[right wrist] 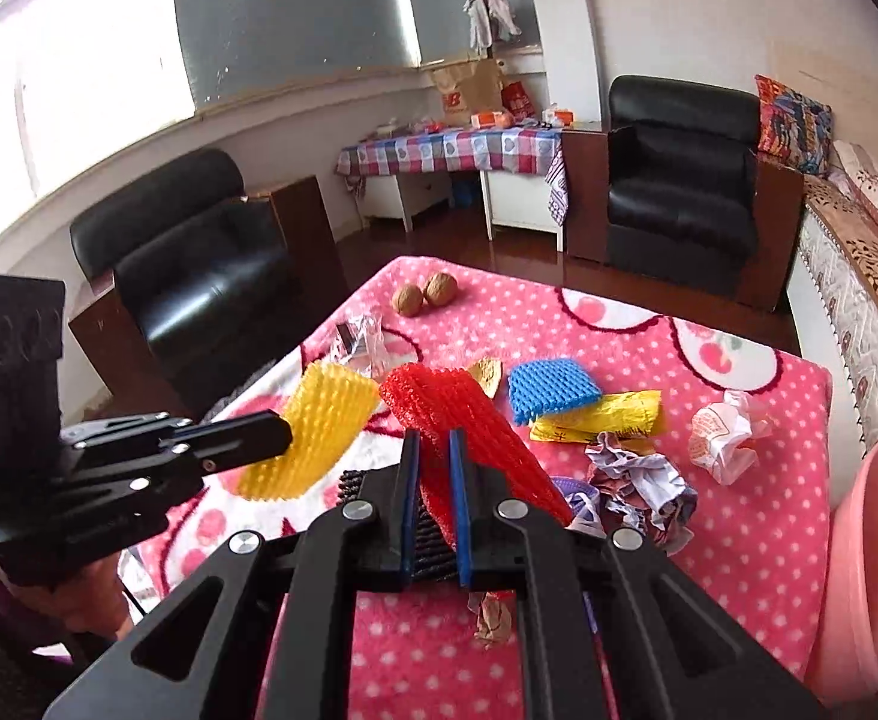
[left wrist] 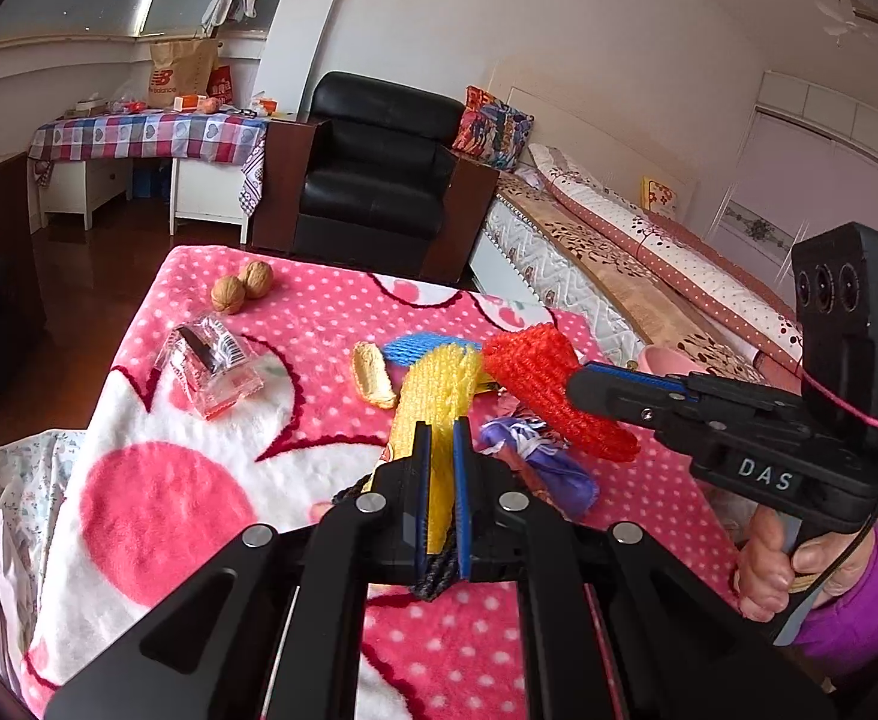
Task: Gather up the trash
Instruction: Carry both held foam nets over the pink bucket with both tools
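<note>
The left claw (left wrist: 441, 438) is closed on the yellow foam net (left wrist: 433, 384) and the right claw (right wrist: 434, 450) on the red foam net (right wrist: 469, 420), both lifted above the table (right wrist: 739, 540). The nets are soft (and springy), so a thin pinch may slip.

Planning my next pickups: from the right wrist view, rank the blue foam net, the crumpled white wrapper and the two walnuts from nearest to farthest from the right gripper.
Measured from the right gripper, which grips the red foam net:
1. Blue foam net, just ahead, slightly right.
2. Crumpled white wrapper, farther off to the right.
3. Two walnuts, at the blanket's far edge.
</note>
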Action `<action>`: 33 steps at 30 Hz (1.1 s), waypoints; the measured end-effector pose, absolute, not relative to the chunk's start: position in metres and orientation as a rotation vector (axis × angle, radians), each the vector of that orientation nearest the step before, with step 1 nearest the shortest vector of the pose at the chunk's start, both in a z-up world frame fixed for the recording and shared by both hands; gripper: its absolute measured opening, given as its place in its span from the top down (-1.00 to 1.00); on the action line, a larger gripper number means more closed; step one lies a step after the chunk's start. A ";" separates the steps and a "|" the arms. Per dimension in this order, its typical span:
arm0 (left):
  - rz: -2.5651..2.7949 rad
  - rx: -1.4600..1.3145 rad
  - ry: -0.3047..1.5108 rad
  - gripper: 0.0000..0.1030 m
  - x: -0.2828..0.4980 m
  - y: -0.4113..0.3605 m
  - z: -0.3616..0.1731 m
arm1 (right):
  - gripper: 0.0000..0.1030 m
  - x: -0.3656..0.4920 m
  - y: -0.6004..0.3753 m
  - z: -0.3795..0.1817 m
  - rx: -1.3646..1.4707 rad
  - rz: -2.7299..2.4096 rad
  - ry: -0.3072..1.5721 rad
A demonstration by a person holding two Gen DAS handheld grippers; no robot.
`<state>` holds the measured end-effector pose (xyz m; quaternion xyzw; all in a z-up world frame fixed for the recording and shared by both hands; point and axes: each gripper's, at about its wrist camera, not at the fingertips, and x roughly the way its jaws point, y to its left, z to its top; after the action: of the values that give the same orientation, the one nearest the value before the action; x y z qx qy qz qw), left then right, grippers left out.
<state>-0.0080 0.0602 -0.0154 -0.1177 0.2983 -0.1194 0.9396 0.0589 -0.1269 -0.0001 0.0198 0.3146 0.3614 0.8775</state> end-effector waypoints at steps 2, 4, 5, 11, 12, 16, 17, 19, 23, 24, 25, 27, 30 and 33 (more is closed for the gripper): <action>-0.259 -0.237 0.597 0.87 -0.008 0.052 -0.011 | 0.83 0.055 -0.143 0.007 0.097 0.738 0.642; -0.282 -0.239 0.588 0.87 -0.008 0.042 -0.005 | 0.83 0.053 -0.163 0.012 0.153 0.714 0.629; -0.297 -0.241 0.584 0.87 -0.007 0.037 -0.003 | 0.83 0.052 -0.173 0.014 0.176 0.697 0.622; -0.387 -0.212 0.557 0.87 0.002 -0.005 0.014 | 0.82 0.048 -0.242 0.016 0.303 0.564 0.584; -0.400 -0.206 0.551 0.87 0.004 -0.013 0.017 | 0.82 0.047 -0.255 0.016 0.319 0.539 0.577; -0.469 -0.201 0.543 0.87 0.016 -0.046 0.027 | 0.83 0.044 -0.300 0.013 0.379 0.448 0.545; -0.488 -0.204 0.544 0.87 0.020 -0.053 0.029 | 0.82 0.043 -0.311 0.012 0.394 0.425 0.539; -0.525 -0.211 0.548 0.87 0.028 -0.072 0.032 | 0.82 0.043 -0.333 0.008 0.421 0.379 0.528; -0.591 -0.213 0.557 0.87 0.045 -0.110 0.034 | 0.82 0.044 -0.371 0.000 0.466 0.301 0.511; -0.607 -0.210 0.556 0.87 0.048 -0.118 0.034 | 0.82 0.044 -0.380 -0.003 0.477 0.282 0.511; -0.621 -0.205 0.554 0.87 0.051 -0.126 0.035 | 0.82 0.046 -0.389 -0.006 0.486 0.267 0.511; -0.649 -0.190 0.552 0.87 0.057 -0.144 0.035 | 0.82 0.048 -0.401 -0.014 0.507 0.243 0.516; -0.690 -0.169 0.555 0.87 0.064 -0.172 0.033 | 0.82 0.051 -0.420 -0.026 0.536 0.212 0.526; -0.730 -0.163 0.576 0.87 0.073 -0.197 0.026 | 0.81 0.055 -0.436 -0.039 0.564 0.194 0.539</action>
<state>0.0729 -0.1966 0.0262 -0.0785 0.2775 -0.3517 0.8906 0.0554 -0.4358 -0.0389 0.2745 0.2623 0.0942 0.9203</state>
